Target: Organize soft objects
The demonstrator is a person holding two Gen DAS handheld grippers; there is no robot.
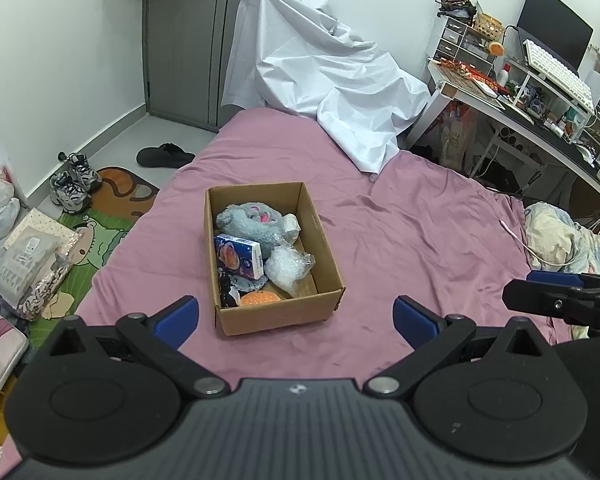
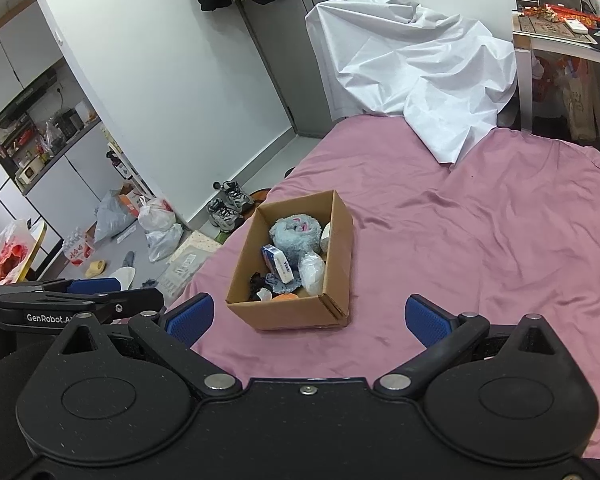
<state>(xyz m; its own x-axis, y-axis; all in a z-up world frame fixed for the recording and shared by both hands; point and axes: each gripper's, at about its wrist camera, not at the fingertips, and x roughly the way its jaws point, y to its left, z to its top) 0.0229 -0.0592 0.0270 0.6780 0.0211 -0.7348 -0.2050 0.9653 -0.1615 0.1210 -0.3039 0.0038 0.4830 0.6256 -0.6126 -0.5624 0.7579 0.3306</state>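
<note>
An open cardboard box sits on the pink bedsheet. Inside lie a grey plush toy, a blue tissue pack, a clear bubble-wrap bundle, an orange item and dark cloth. My left gripper hovers open just in front of the box, holding nothing. My right gripper is also open and empty, near the box's front edge. Each gripper shows at the side of the other's view.
A crumpled white sheet covers something at the bed's far end. A cluttered desk stands to the right, bedding at the right edge. Shoes, a slipper, bags and a mat litter the floor left.
</note>
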